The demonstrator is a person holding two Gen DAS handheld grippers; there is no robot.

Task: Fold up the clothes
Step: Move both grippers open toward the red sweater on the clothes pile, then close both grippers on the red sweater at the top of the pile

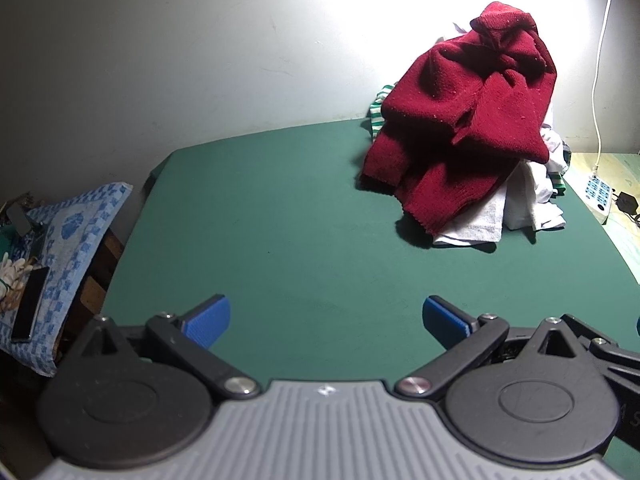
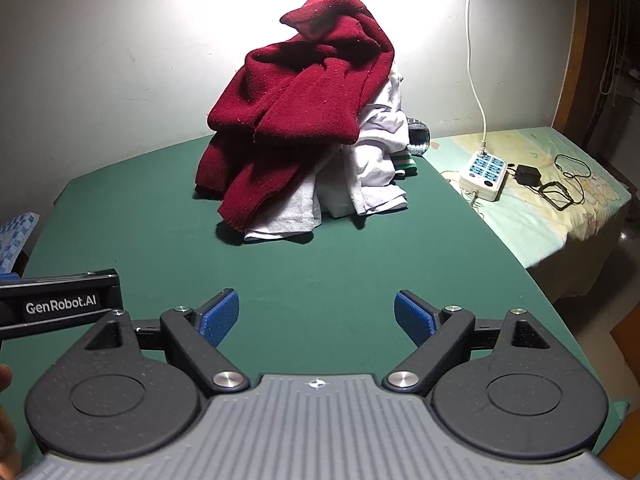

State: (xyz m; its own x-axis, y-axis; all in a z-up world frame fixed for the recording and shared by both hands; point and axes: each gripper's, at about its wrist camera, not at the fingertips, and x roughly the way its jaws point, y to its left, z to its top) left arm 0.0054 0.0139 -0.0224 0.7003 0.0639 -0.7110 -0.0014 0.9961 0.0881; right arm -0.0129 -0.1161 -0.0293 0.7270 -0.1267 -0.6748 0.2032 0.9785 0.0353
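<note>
A heap of clothes sits at the far side of the green table point(image 1: 280, 220) point(image 2: 320, 264), against the wall. A dark red knitted sweater point(image 1: 468, 120) point(image 2: 304, 100) lies crumpled on top. Under it are white garments point(image 1: 528, 200) point(image 2: 372, 168), a grey one point(image 2: 296, 208) and a green-and-white striped piece point(image 1: 378, 110) point(image 2: 406, 164). My left gripper point(image 1: 326, 318) is open over the near part of the table, nothing between its blue pads. My right gripper point(image 2: 317, 316) is open too, well short of the heap. The left gripper's body point(image 2: 60, 304) shows at the left of the right wrist view.
A blue-and-white checked cloth point(image 1: 76, 236) with a dark phone point(image 1: 30, 308) lies left of the table. To the right, a bed point(image 2: 560, 200) carries a white power strip point(image 2: 484, 174), a white cable point(image 2: 474, 60) and a black adapter point(image 2: 528, 176).
</note>
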